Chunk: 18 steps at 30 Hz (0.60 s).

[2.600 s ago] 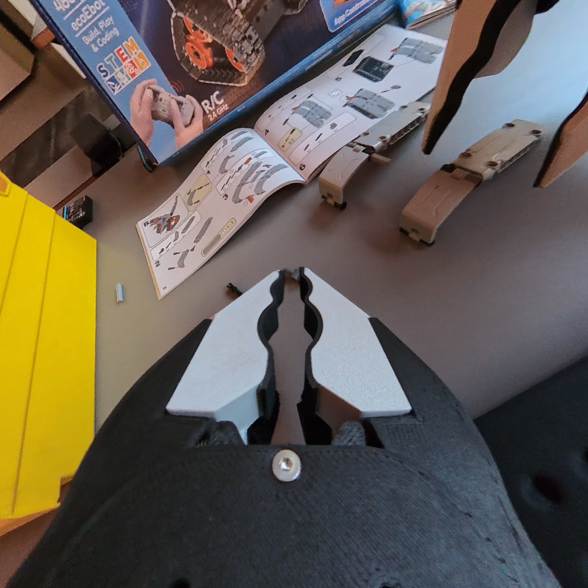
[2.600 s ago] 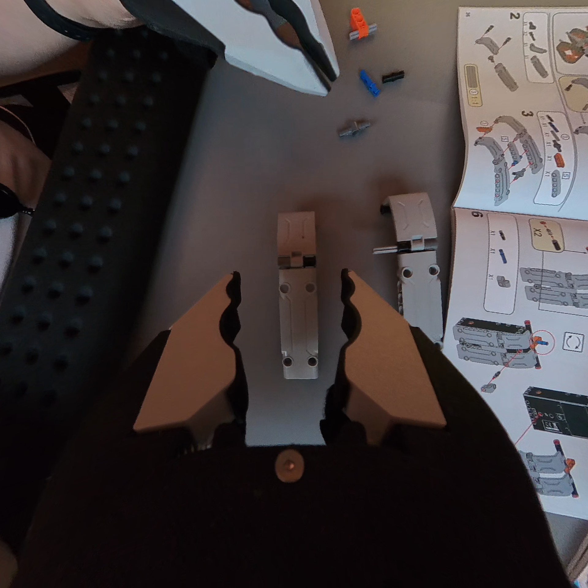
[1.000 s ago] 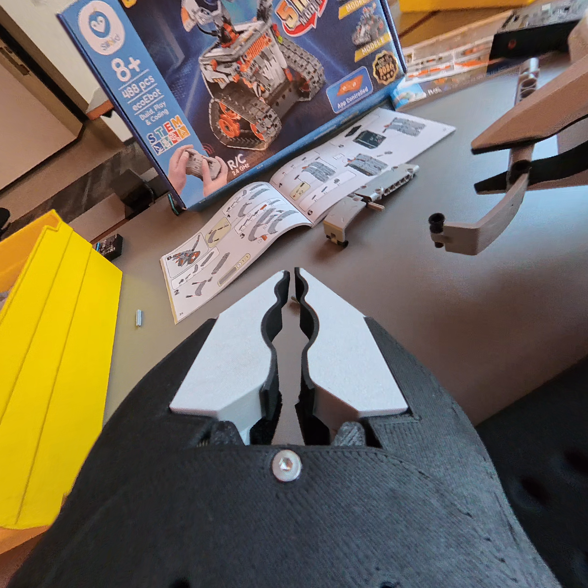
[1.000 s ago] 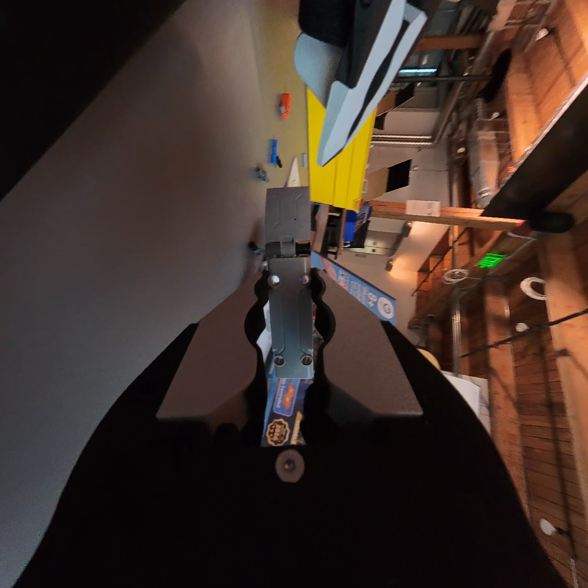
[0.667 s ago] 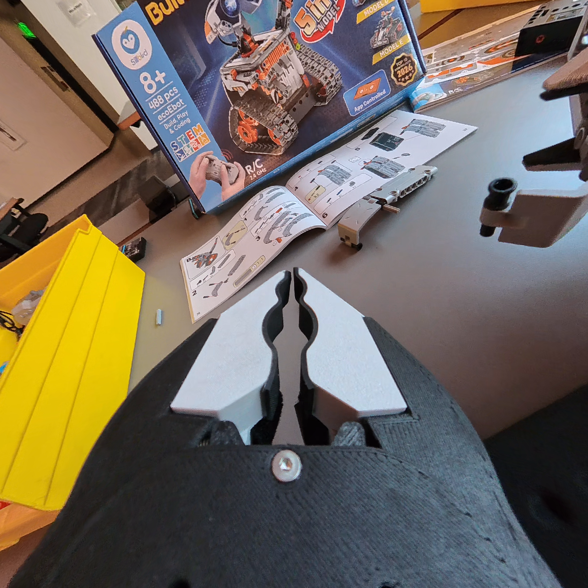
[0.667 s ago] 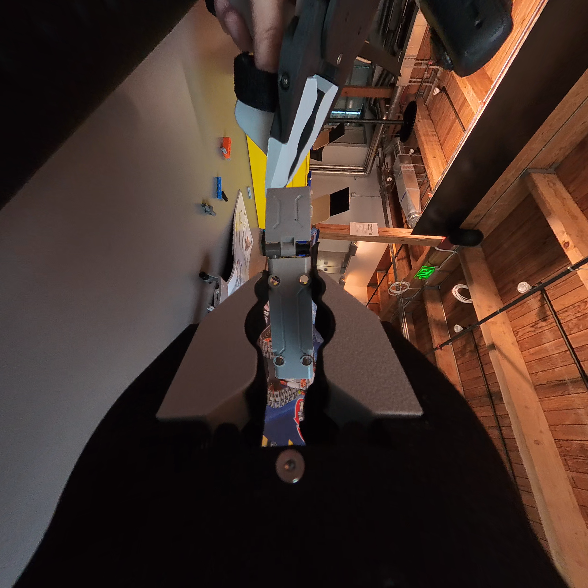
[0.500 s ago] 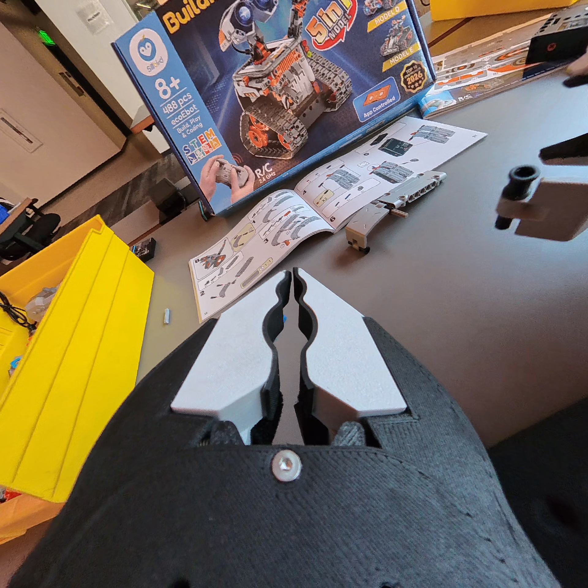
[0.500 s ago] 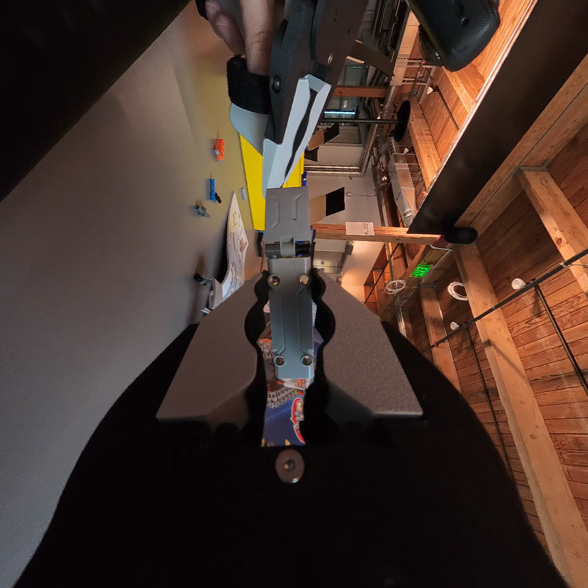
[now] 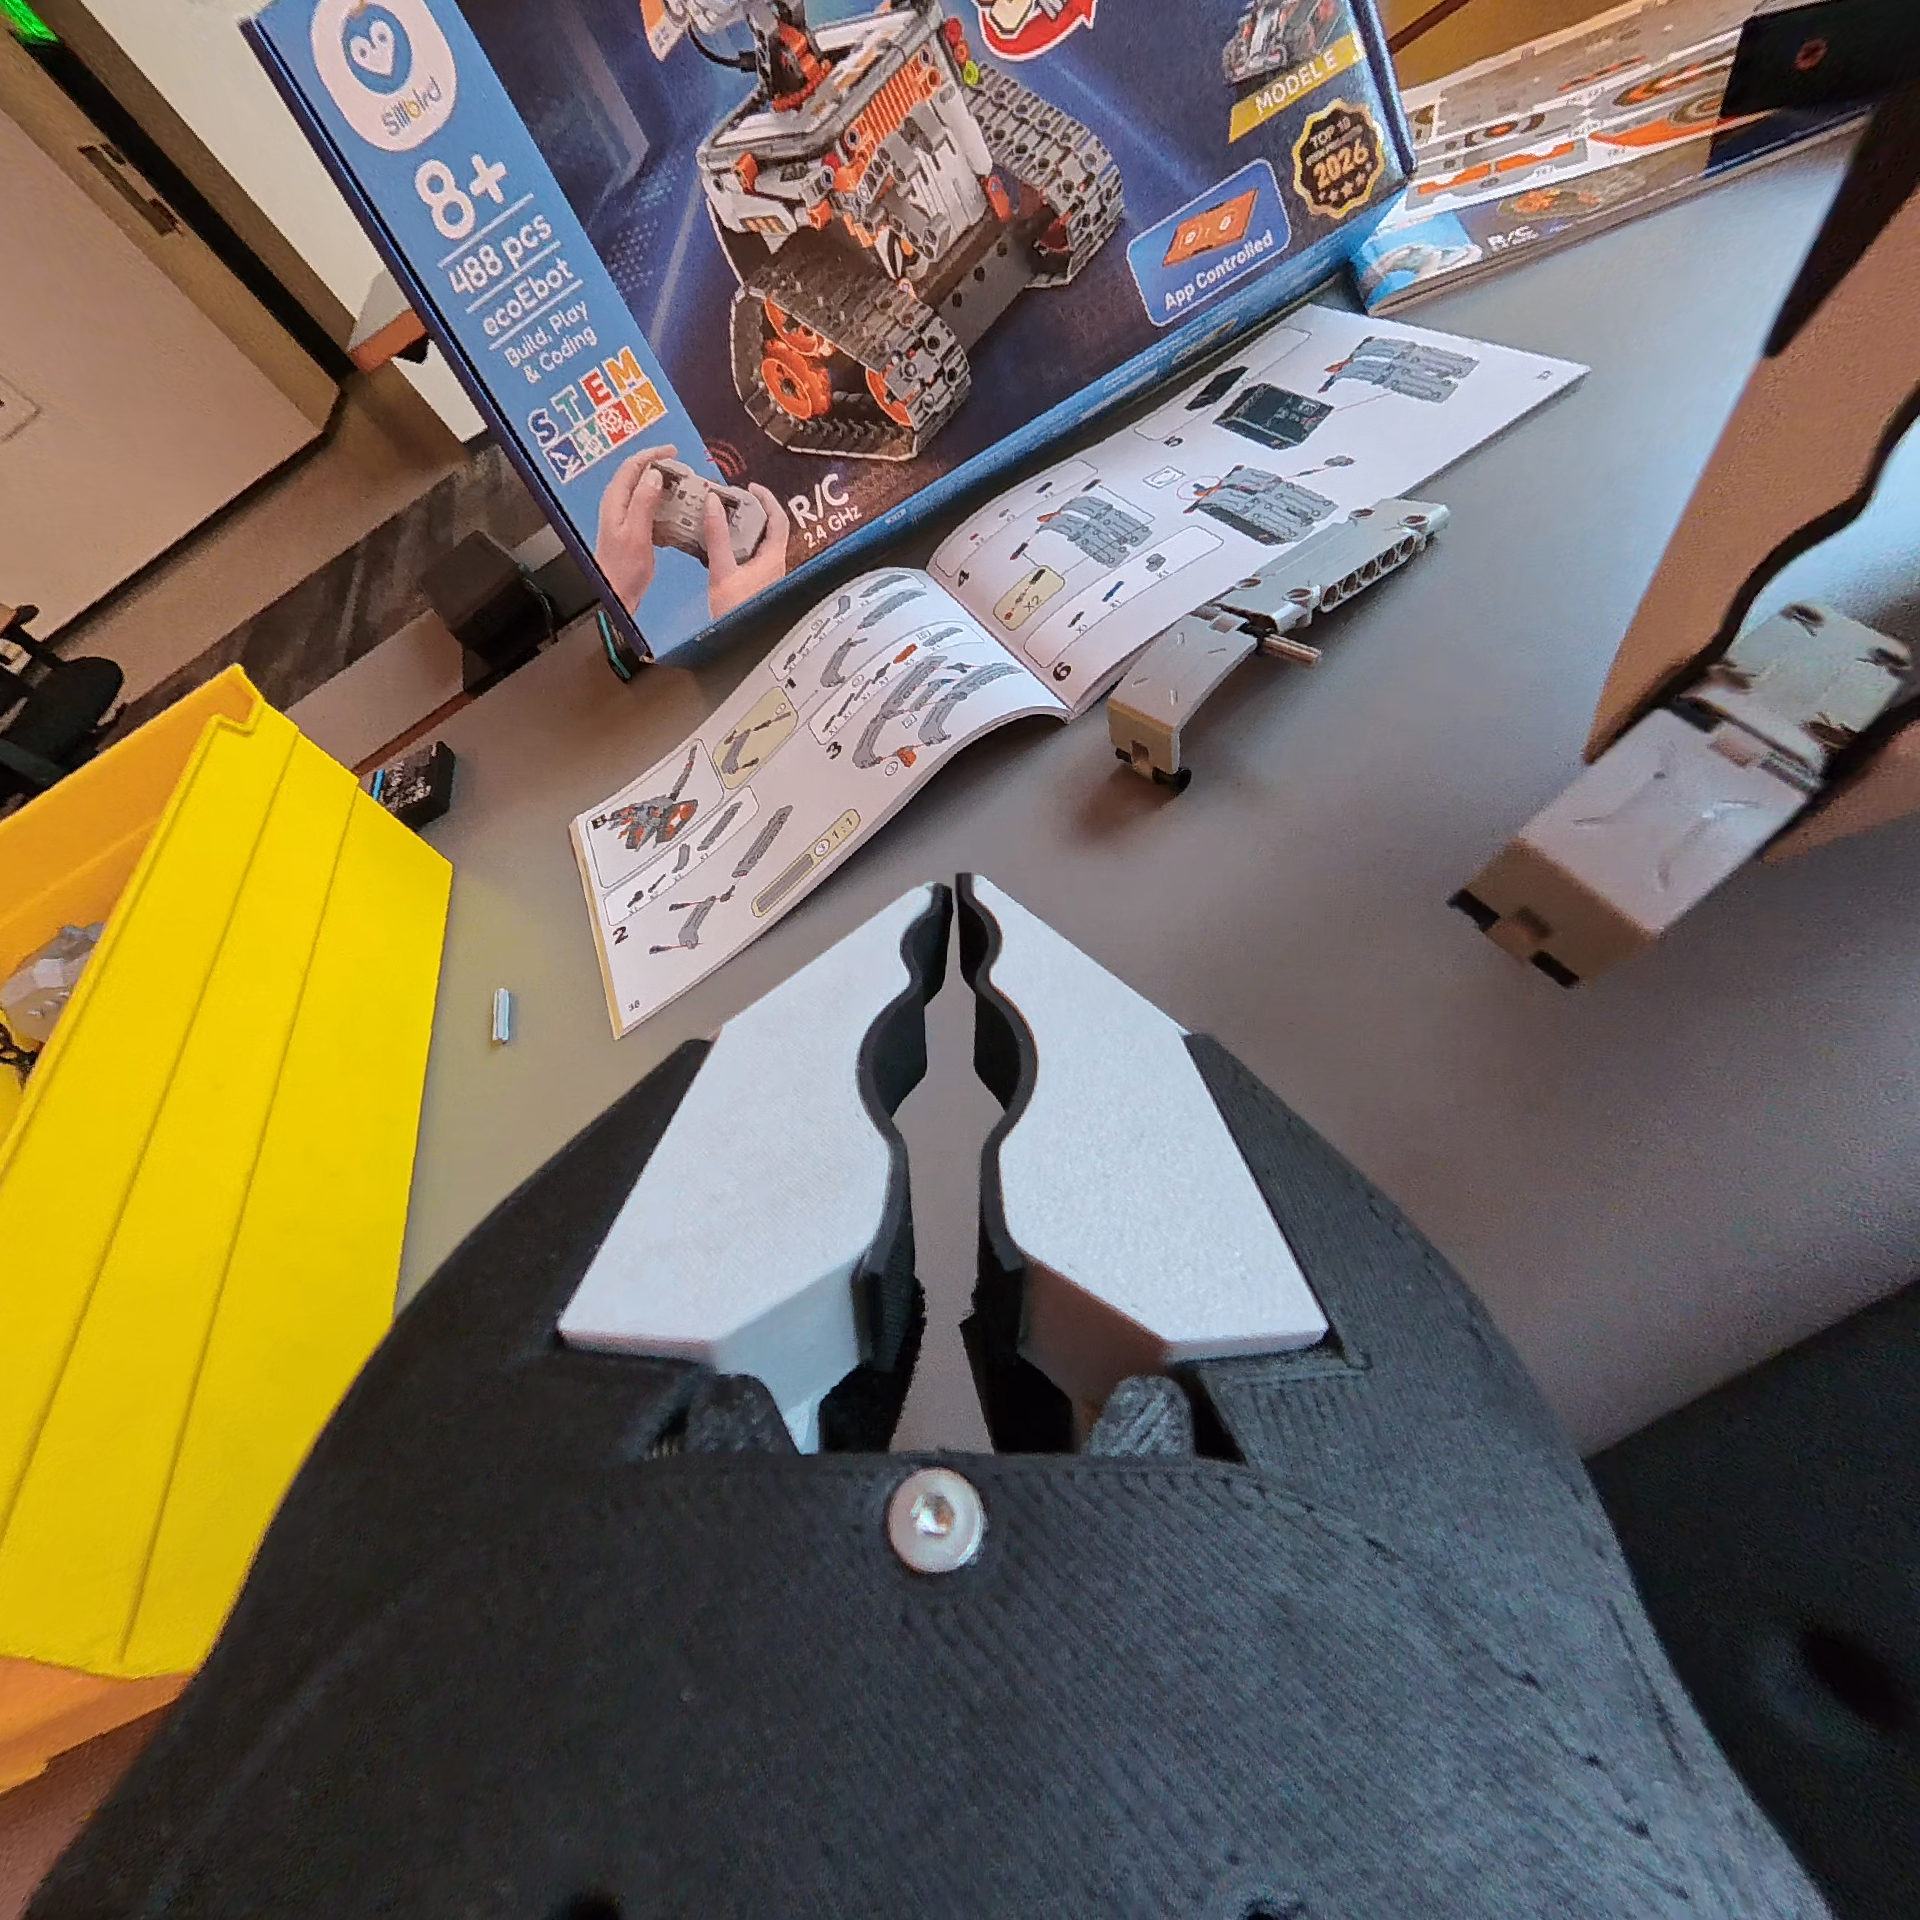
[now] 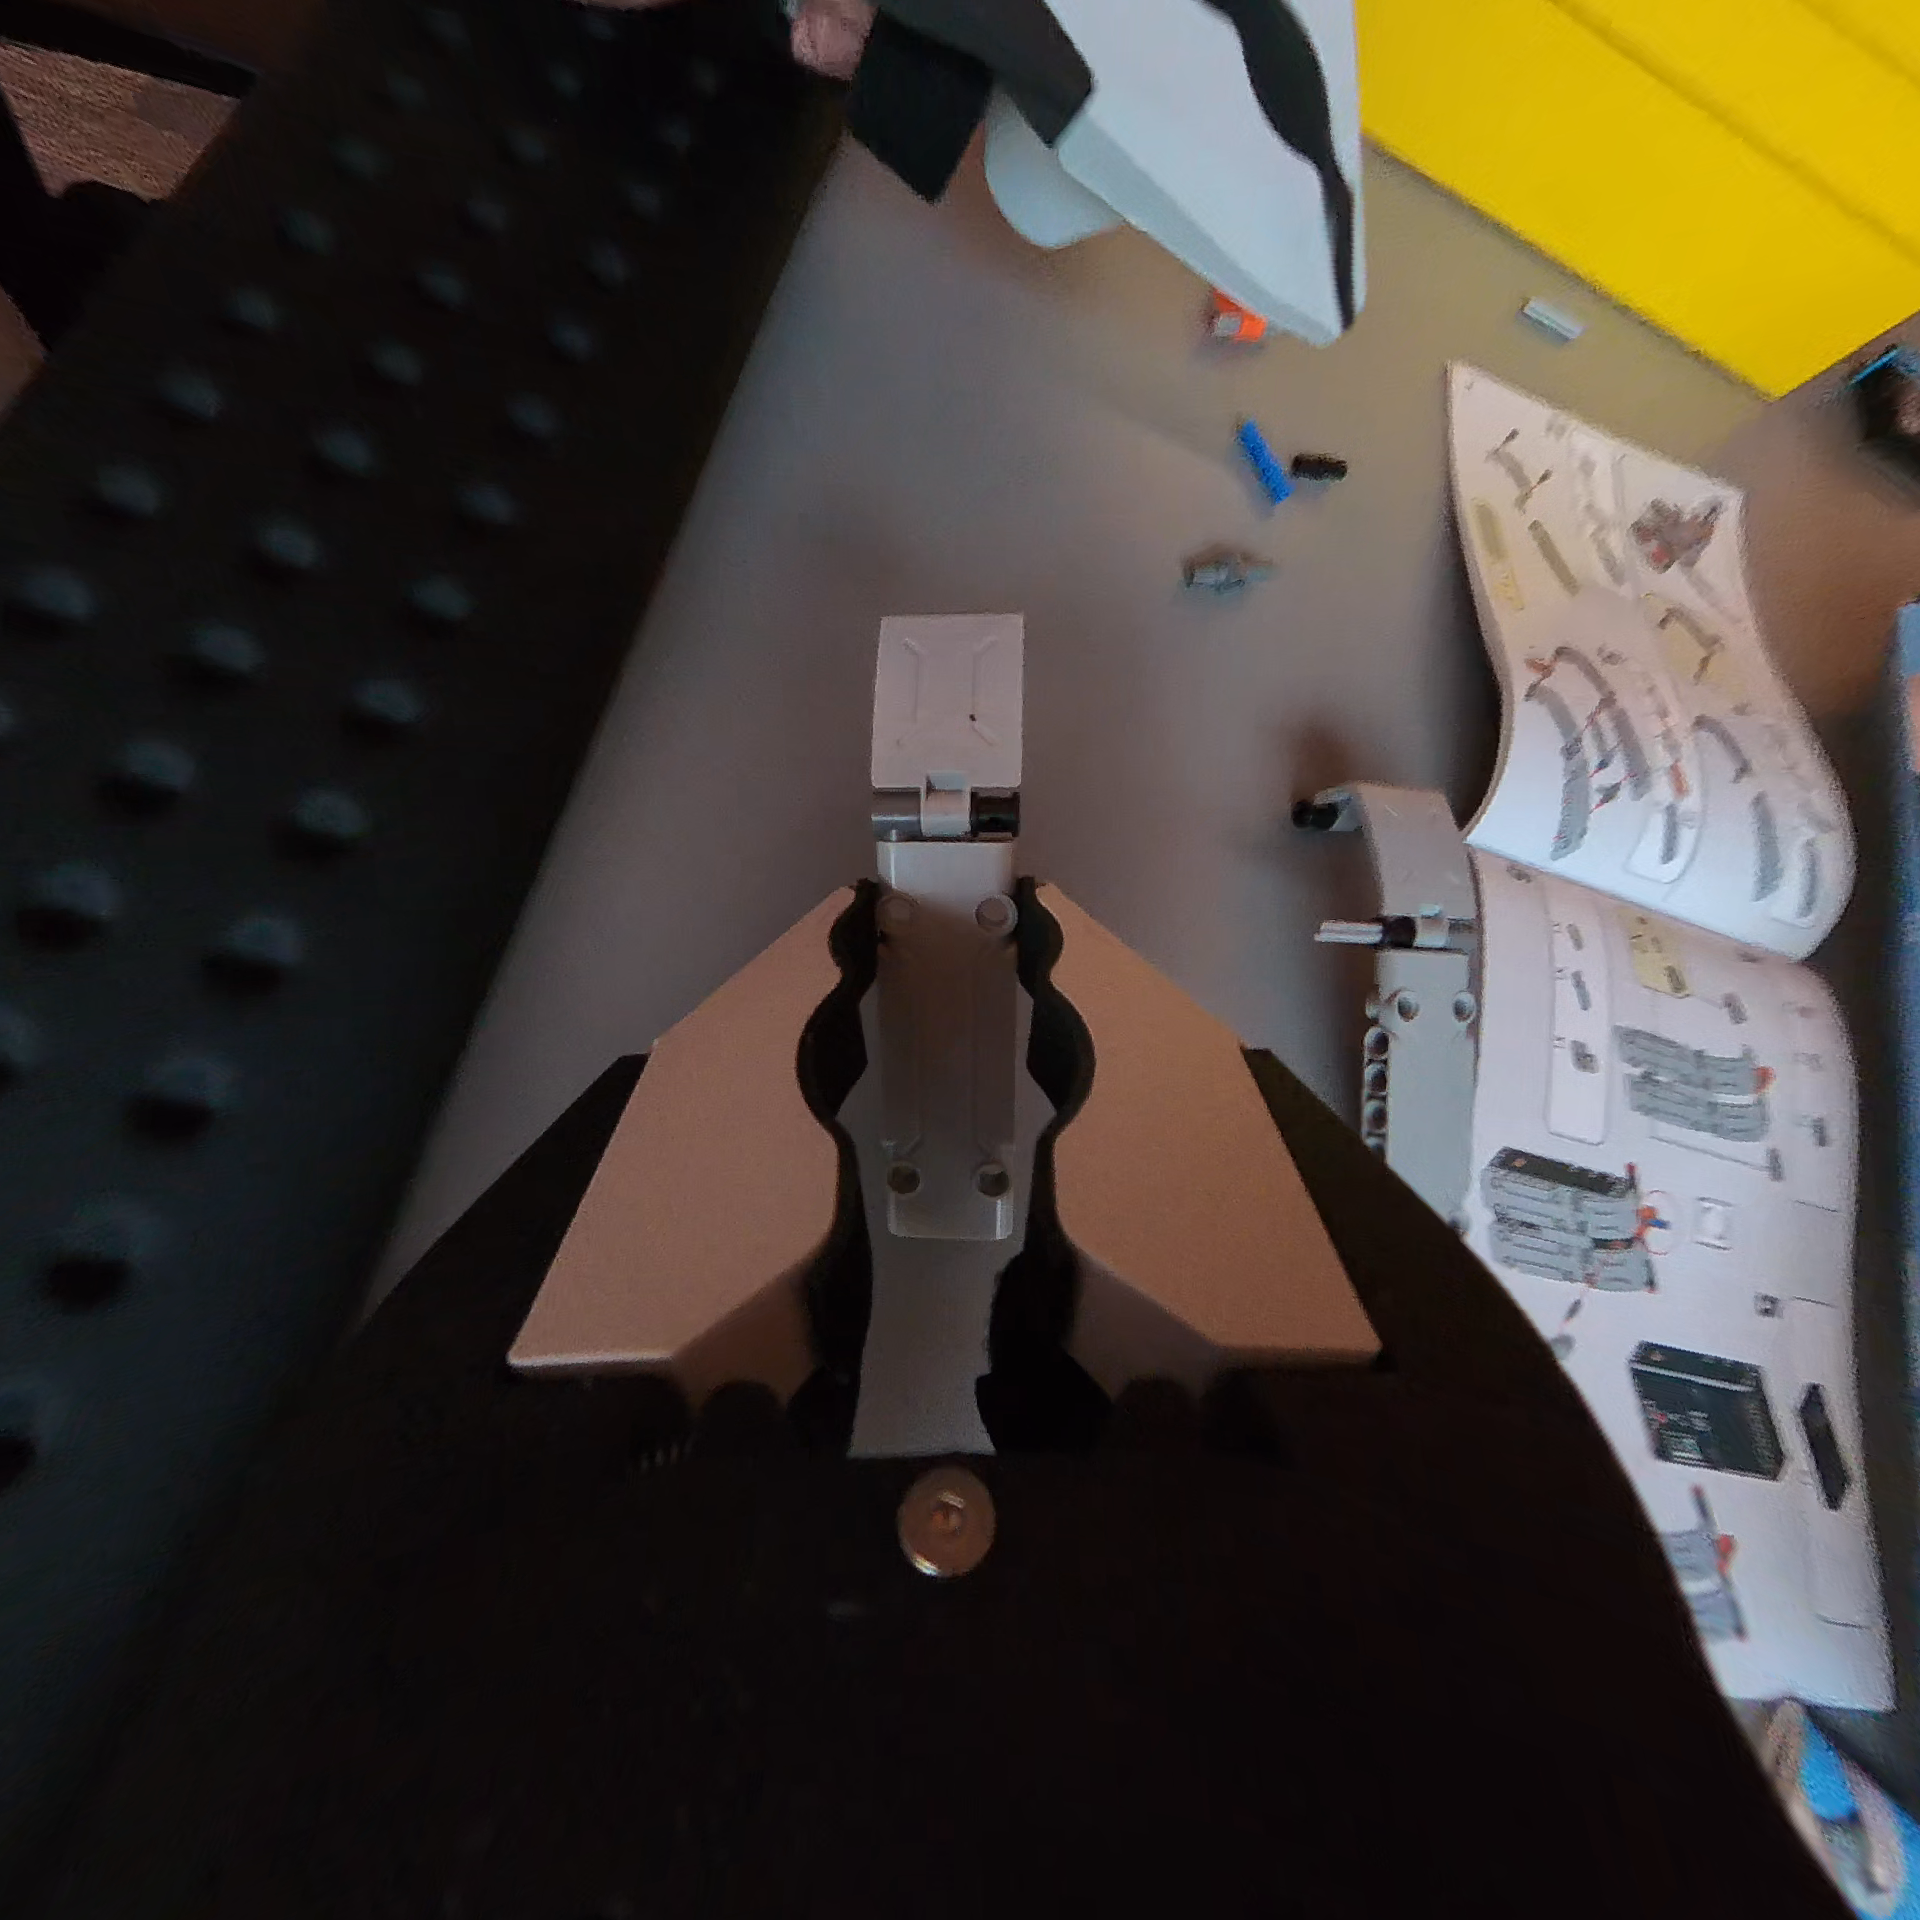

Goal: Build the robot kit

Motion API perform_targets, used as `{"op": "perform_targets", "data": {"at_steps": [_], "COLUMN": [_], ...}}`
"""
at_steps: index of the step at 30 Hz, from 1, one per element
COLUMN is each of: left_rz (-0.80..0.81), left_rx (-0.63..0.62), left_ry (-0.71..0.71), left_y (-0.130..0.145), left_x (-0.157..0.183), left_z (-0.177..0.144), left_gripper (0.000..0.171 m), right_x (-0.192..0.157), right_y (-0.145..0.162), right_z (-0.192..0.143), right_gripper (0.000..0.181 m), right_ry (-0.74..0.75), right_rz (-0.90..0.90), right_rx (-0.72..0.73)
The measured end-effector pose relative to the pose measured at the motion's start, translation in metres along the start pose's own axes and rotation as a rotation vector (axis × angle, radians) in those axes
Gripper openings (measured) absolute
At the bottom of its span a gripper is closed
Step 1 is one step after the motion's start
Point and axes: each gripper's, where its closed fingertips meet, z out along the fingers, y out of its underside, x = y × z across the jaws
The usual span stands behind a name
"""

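**Grey panel piece pinched in the right gripper, left gripper empty**

On our left, the left gripper [image 9: 954, 896] hovers over the grey table [image 9: 1351, 1091], its tips pressed nearly together on nothing. Ahead of it the open instruction booklet [image 9: 935, 675] lies flat, a second grey panel assembly [image 9: 1226, 665] just beside its near edge. To our right, the right gripper [image 10: 945, 894] pinches the hinged grey panel piece [image 10: 948, 935] by its sides, lengthwise, its free end jutting past the tips above the table.
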Motion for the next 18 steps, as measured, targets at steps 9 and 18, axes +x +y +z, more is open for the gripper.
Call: {"op": "perform_targets", "data": {"at_steps": [9, 18], "left_rz": [0.004, 0.055], "left_rx": [-0.033, -0.047], "left_ry": [0.034, 0.043], "left_y": [0.005, 0.007], "left_x": [0.005, 0.011], "left_z": [0.004, 0.005], "left_gripper": [0.000, 0.000], "right_x": [0.014, 0.019], "right_y": [0.021, 0.023], "right_z": [0.008, 0.010], "right_gripper": [0.026, 0.052], "right_ry": [-0.217, -0.308], "right_rz": [0.204, 0.129], "right_rx": [-0.091, -0.076]}}
